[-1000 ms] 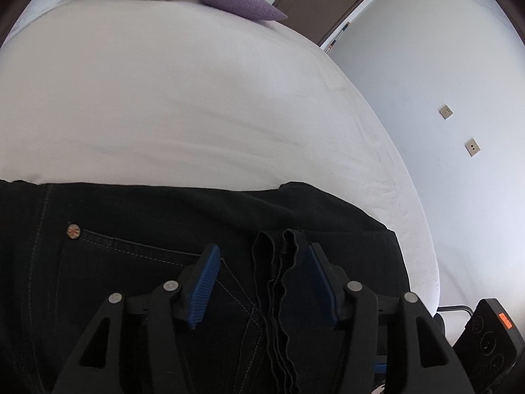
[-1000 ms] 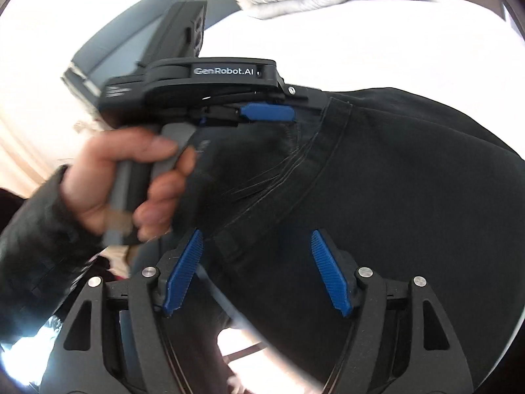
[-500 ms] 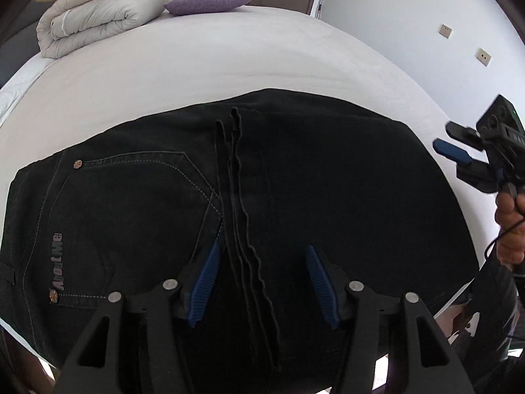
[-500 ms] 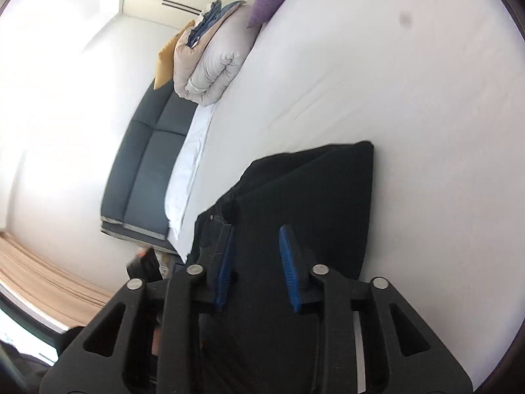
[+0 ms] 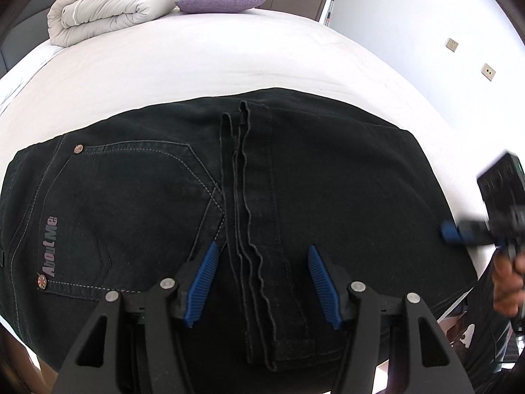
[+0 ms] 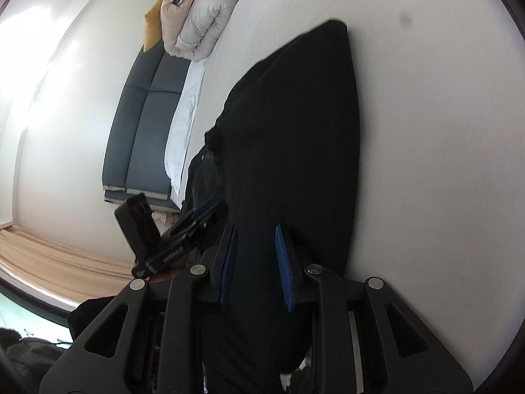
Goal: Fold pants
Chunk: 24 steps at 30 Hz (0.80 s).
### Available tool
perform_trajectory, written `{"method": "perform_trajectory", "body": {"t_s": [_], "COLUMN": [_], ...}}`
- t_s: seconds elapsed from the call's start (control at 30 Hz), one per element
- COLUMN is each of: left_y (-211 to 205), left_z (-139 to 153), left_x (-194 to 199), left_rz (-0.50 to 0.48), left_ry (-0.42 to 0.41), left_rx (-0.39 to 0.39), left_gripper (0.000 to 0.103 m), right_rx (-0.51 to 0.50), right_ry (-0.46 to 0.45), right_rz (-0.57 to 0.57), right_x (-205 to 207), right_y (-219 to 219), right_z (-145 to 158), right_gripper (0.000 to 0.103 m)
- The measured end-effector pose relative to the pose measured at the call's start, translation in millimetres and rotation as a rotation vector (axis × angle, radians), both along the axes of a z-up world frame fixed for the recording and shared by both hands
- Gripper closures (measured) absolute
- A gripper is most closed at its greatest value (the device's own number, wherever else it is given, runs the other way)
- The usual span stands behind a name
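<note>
Black jeans (image 5: 328, 180) lie folded on the white bed (image 5: 197, 55), back pocket at the left, the leg hems stacked across the middle. My left gripper (image 5: 261, 275) is open above the hems and holds nothing. My right gripper (image 6: 254, 256) is partly open, turned sideways over the right end of the jeans (image 6: 295, 124), with nothing between the pads. It also shows in the left wrist view (image 5: 472, 229) at the right edge. The left gripper shows in the right wrist view (image 6: 183, 233), beyond the jeans.
A rolled beige duvet (image 5: 111, 10) and a purple cushion (image 5: 220, 1) lie at the far end of the bed. A dark grey sofa (image 6: 144, 115) stands beside the bed. A white wall with sockets (image 5: 452, 44) is at the right.
My left gripper has pulled back and up from the hems, so the whole folded jeans show. My right gripper has swung from the waistband to the right end and narrowed its opening.
</note>
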<state>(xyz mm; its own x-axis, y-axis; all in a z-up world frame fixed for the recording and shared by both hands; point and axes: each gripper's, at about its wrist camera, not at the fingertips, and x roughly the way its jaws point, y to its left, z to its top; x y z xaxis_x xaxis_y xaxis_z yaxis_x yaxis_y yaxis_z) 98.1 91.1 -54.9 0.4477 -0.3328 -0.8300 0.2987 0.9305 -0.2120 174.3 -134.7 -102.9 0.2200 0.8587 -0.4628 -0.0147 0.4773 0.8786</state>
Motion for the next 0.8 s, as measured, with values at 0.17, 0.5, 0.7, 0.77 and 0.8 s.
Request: {"method": "perform_trajectory", "body": {"t_s": [0.17, 0.5, 0.7, 0.77, 0.8], "left_y": [8.1, 25.1, 97.9, 131.8, 153.0], "left_z": [-4.7, 0.3, 39.4, 45.8, 47.5], "left_x": [-0.4, -5.1, -47.1, -63.1, -70.3], "left_rz": [0.006, 0.049, 0.246, 0.359, 0.423], "left_ry": [-0.004, -0.013, -0.157, -0.216, -0.236], "left_rx": [-0.008, -0.103, -0.441, -0.512, -0.552], "left_gripper": [0.043, 0.043, 0.018, 0.007, 0.007], "right_rx": [0.010, -0.046, 0.018, 0.018, 0.019], "right_ry": [0.026, -0.011, -0.113, -0.106, -0.109], "right_rz": [0.047, 0.025, -0.027, -0.035, -0.035], "right_x": [-44.4, -49.8, -28.2, -15.8, -11.0], "right_y": [12.7, 13.0, 5.1, 9.7, 12.5], "right_z": [-5.0, 22.7, 49.6, 49.5, 50.0], "right_gripper": [0.081, 0.086, 0.086, 0.086, 0.086]}}
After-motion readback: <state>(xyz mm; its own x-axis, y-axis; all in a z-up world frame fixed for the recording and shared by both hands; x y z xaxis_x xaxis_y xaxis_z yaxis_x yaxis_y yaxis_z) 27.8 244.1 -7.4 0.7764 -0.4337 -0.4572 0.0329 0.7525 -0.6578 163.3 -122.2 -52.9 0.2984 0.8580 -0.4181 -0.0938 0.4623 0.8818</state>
